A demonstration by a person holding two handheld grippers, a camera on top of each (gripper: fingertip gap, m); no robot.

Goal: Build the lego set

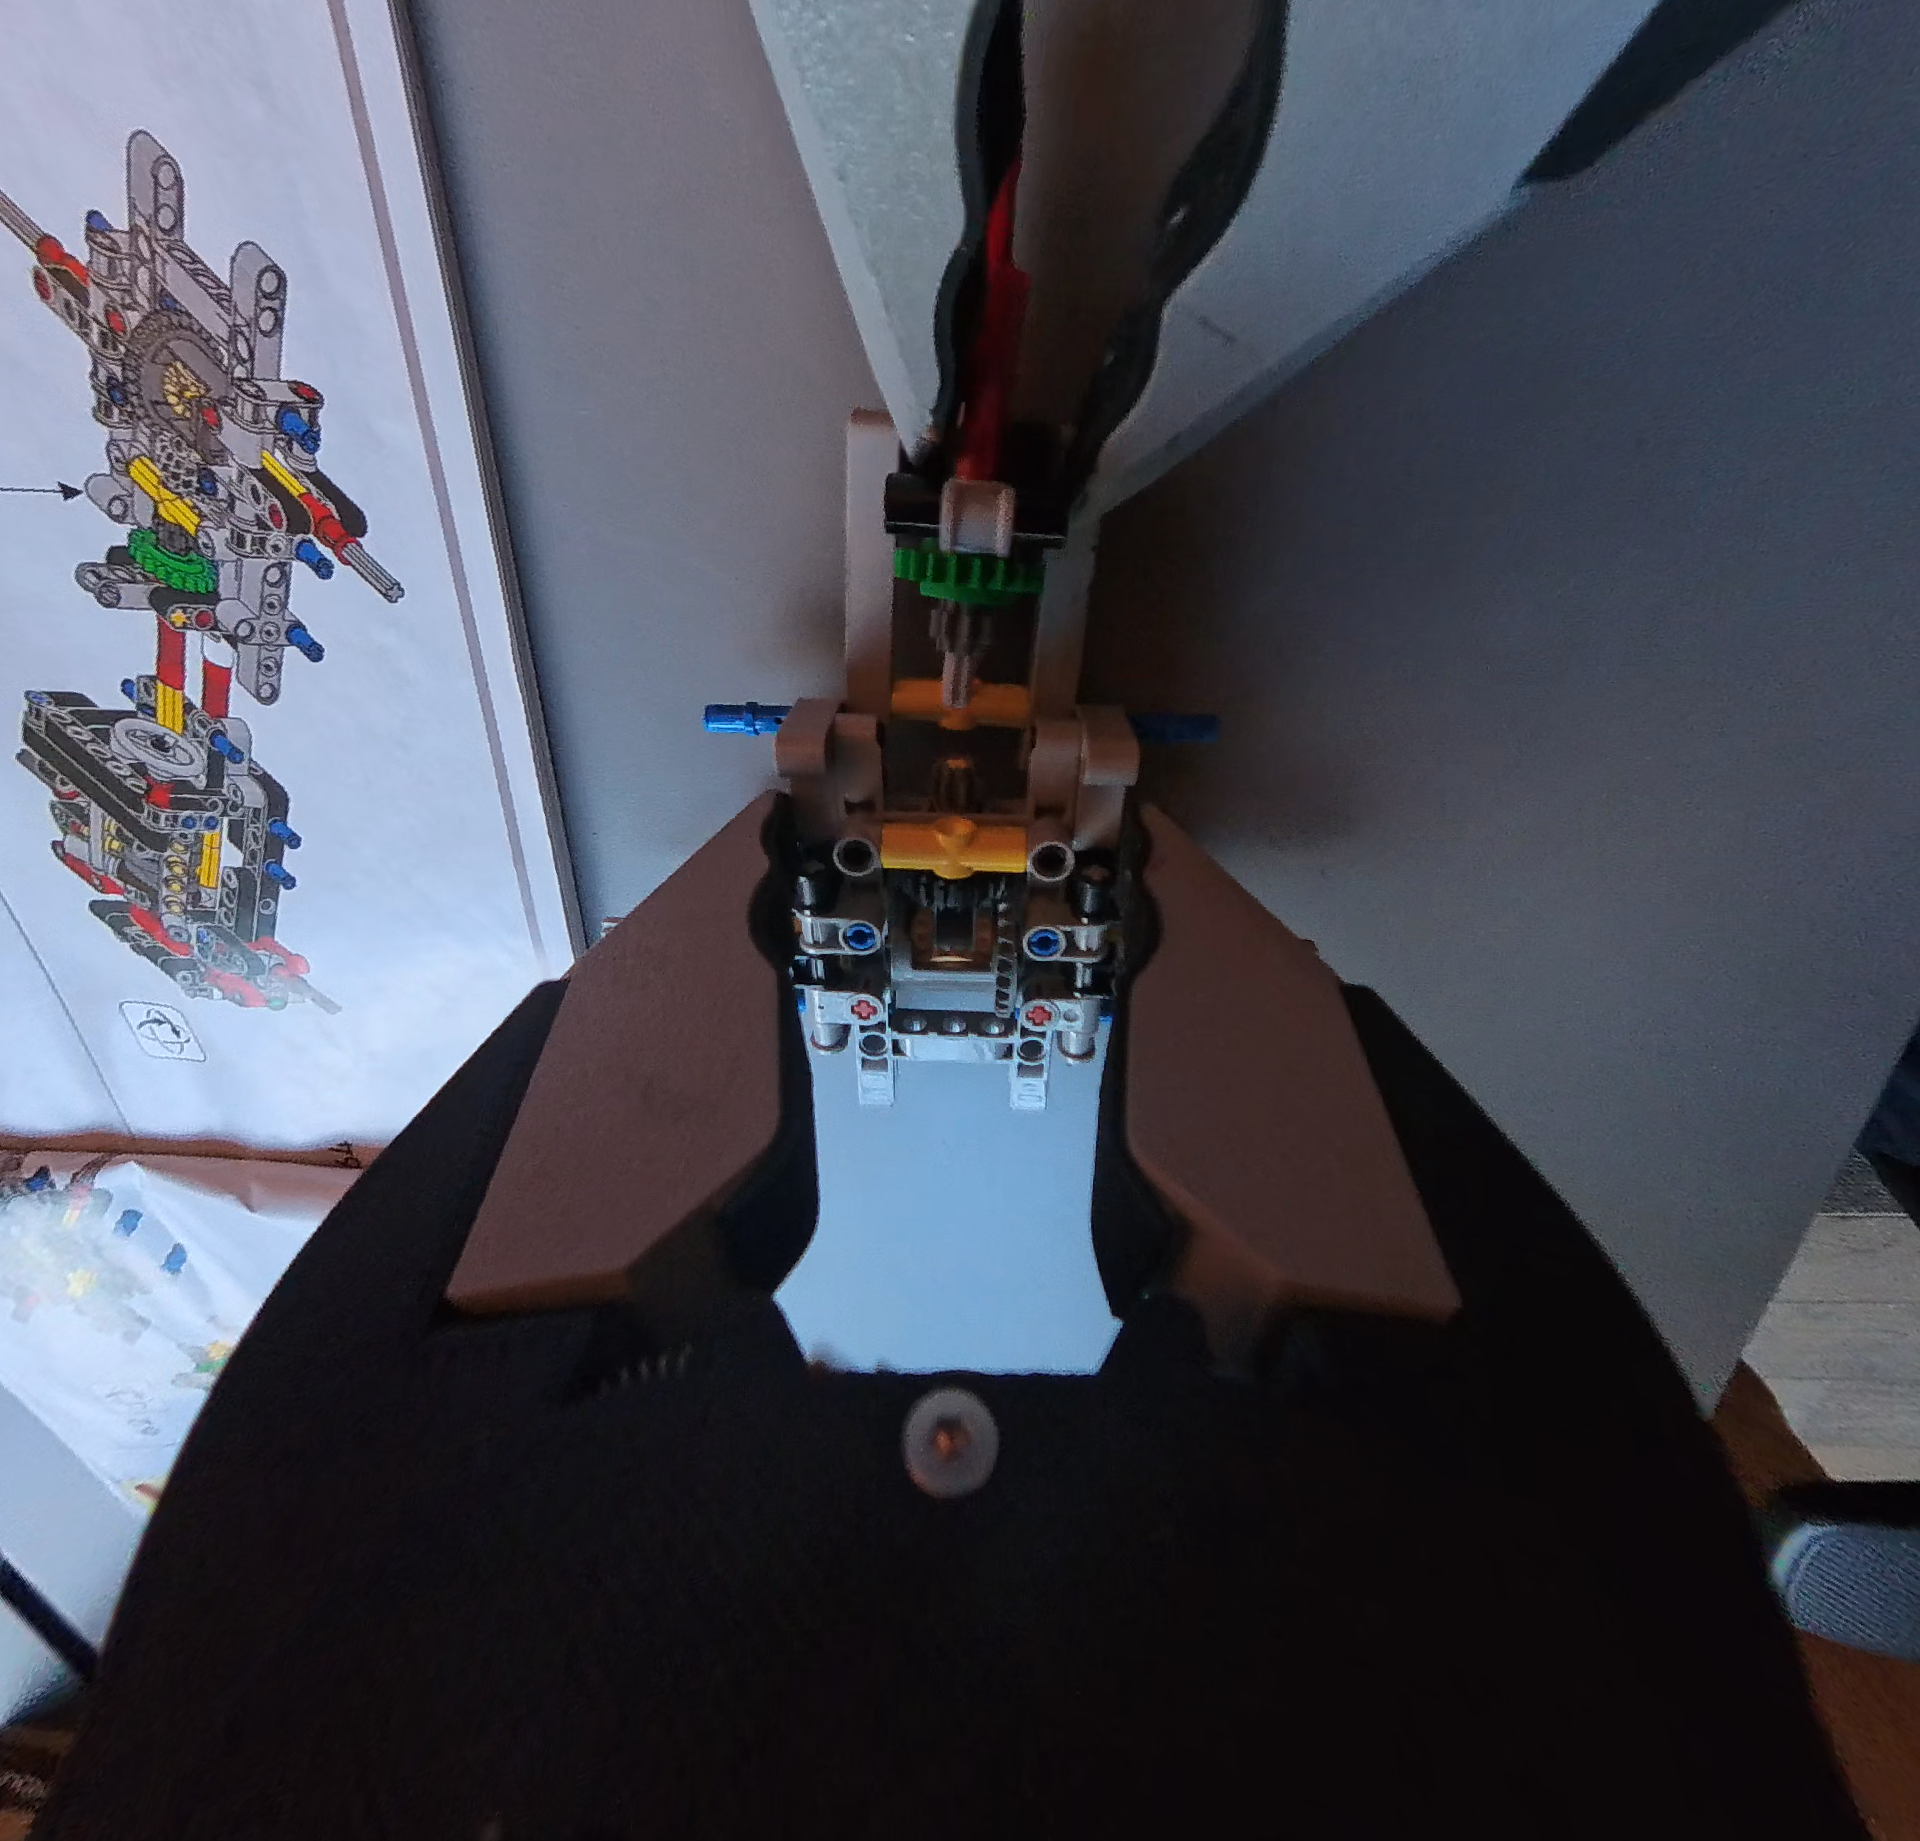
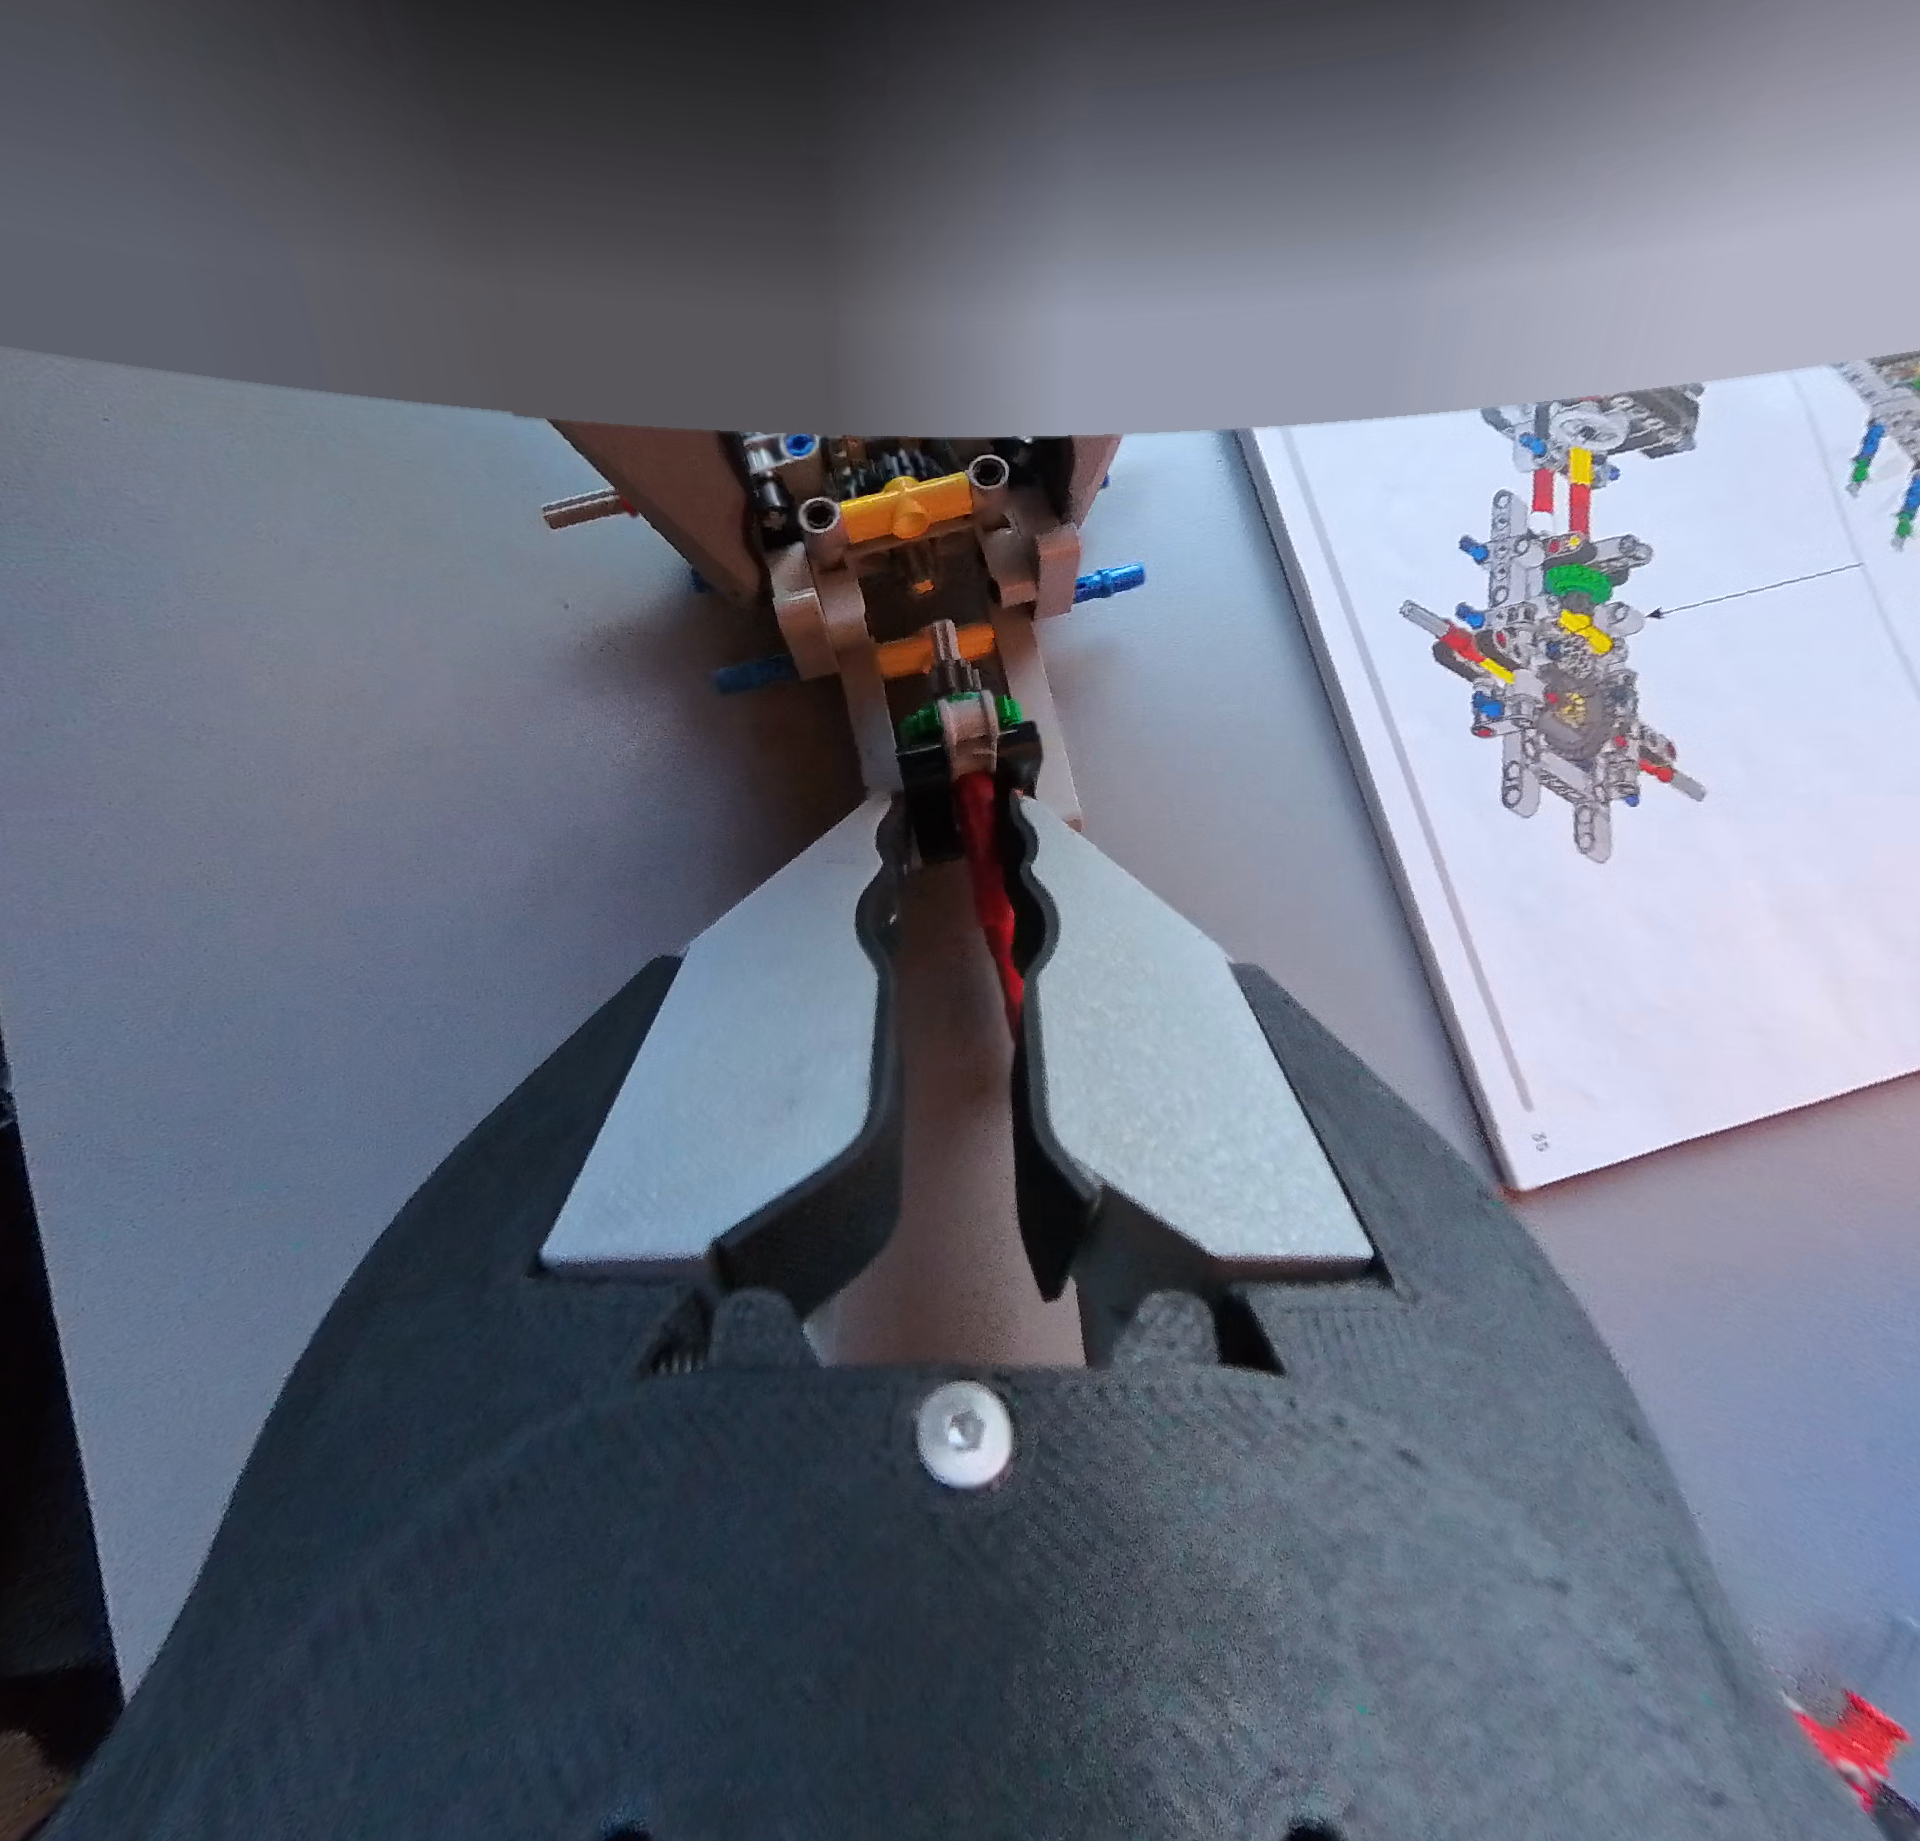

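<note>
Left gripper jaws wide, squeezing the brick model; right gripper jaws narrow, pinching its black piece and red stick.

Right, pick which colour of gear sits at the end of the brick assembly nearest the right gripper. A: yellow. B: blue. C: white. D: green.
D: a green gear sits just past the right gripper, on the brick assembly clamped by the left gripper.
</note>
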